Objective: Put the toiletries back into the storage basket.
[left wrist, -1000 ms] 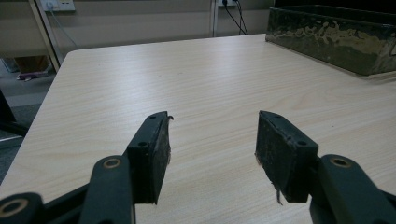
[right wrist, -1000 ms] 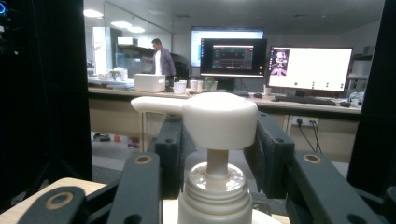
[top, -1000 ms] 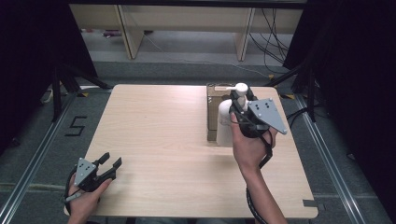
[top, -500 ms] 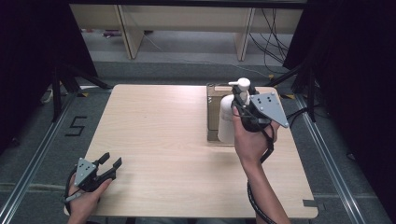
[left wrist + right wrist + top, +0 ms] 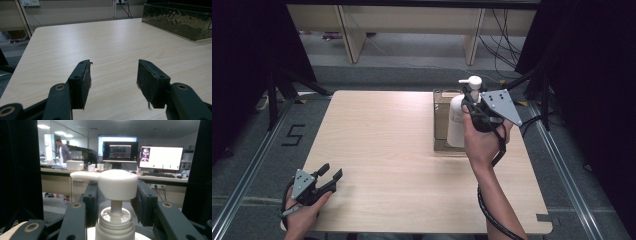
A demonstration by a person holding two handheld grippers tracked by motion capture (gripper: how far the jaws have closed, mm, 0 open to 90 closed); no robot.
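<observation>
The right gripper (image 5: 473, 104), clamped on the white pump bottle (image 5: 458, 125), has carried it farther over the tray (image 5: 441, 117); the left gripper (image 5: 328, 176) rests open-jawed.

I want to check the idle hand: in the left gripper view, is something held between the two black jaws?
No, the left gripper stands open, and between its jaws shows just the bare wooden table.
</observation>
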